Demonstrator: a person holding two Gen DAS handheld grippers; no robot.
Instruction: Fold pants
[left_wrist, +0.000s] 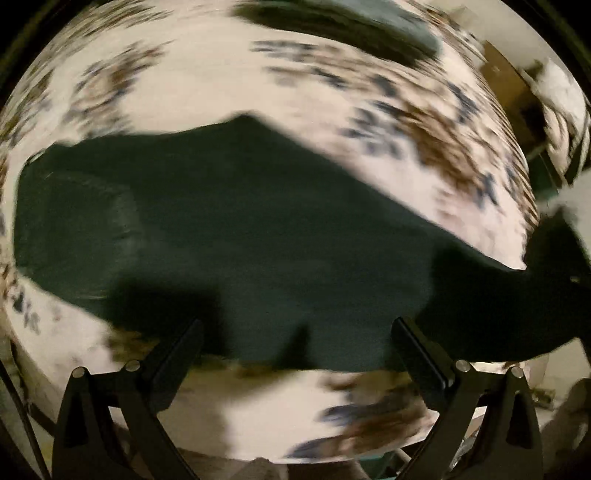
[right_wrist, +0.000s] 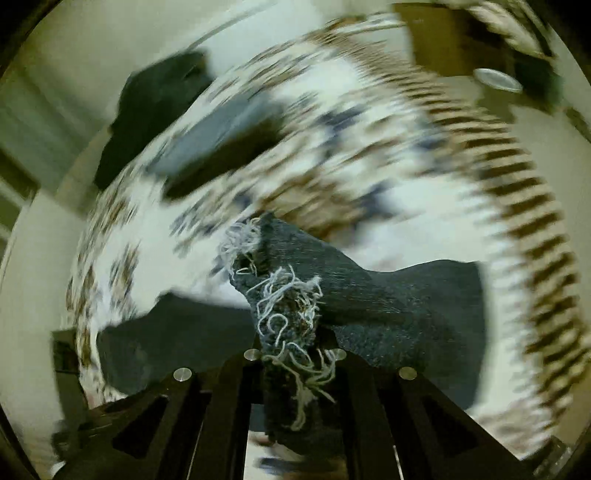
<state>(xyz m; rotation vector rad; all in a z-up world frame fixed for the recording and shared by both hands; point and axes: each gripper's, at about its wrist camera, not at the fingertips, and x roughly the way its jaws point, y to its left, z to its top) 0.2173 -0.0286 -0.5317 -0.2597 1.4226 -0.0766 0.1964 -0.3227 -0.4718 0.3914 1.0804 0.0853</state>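
Right gripper (right_wrist: 291, 354) pinching frayed hem of pants (right_wrist: 369, 295); left gripper (left_wrist: 295, 332) spread. Best carried across level, edges aligned.

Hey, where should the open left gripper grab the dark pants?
Take the pants at the near edge, which lies flat on the patterned cloth between the open fingers of the left gripper. Come in low from the near side. The right gripper is shut on the frayed hem.
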